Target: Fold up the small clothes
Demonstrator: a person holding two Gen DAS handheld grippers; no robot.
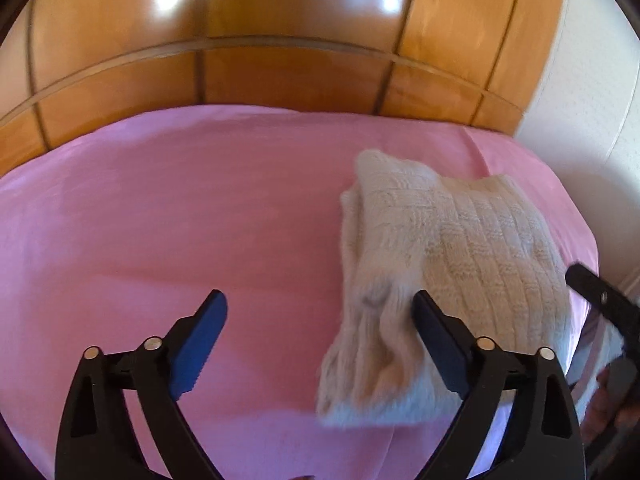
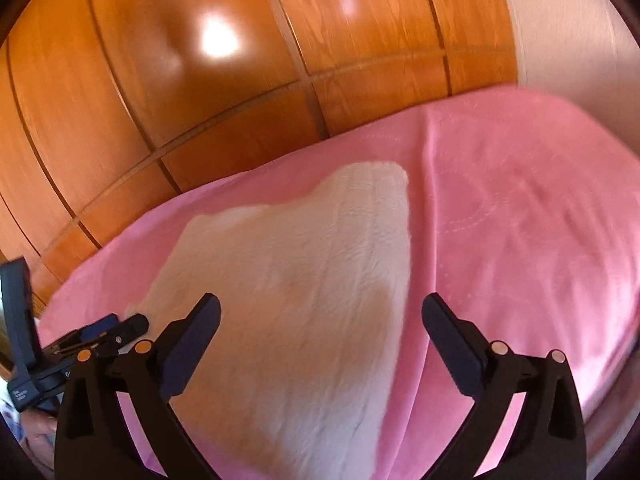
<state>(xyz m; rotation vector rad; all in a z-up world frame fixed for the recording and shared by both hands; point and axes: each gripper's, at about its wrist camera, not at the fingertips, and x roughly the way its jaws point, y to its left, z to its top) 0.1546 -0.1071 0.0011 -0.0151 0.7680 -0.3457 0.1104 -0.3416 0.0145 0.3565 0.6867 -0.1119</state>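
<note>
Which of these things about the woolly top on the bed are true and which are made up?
1. The white knitted garment lies on a pink sheet. True.
2. The left gripper is squeezing the garment. False: its jaws stand open and hold nothing.
3. The right gripper is open. True.
4. The wall behind the bed is blue tile. False: wooden panels stand there.
5. The garment is spread out flat in one layer. False: in the left wrist view it looks folded, with layers showing at its edge.
</note>
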